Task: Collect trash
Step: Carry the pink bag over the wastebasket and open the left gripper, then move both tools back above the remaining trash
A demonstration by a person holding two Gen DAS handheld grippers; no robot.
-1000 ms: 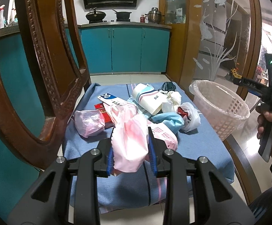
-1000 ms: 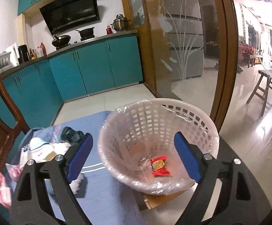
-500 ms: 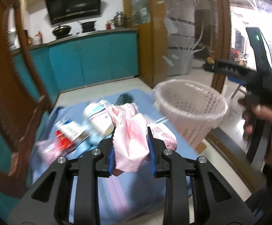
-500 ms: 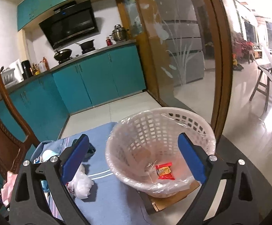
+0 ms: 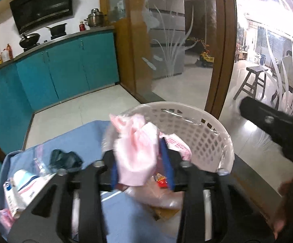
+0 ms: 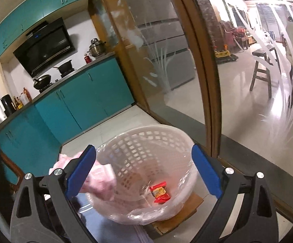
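A crumpled pink plastic bag [image 5: 136, 154] hangs between the jaws of my left gripper [image 5: 140, 162] over the near rim of the white mesh basket [image 5: 186, 109]. The jaws are opening: the bag leans on the left pad and a gap shows at the right pad. In the right wrist view the pink bag [image 6: 99, 174] droops over the left rim of the basket [image 6: 156, 127]. My right gripper [image 6: 144, 168] stands wide open above the basket with nothing between its fingers. A red snack wrapper [image 6: 160, 192] lies on the clear liner at the bottom.
Left of the basket, the blue cloth [image 5: 75, 137] holds more trash: a dark crumpled piece [image 5: 65, 158], a white and blue pack [image 5: 19, 186] and a pink bag [image 5: 0, 218]. A brown-framed glass door [image 5: 217, 60] rises close behind the basket. Cardboard [image 6: 178, 220] lies under it.
My left gripper swung right from the trash pile to the basket with the pink bag, and its jaws have spread apart. The right gripper shifted slightly and rolled, still over the basket.
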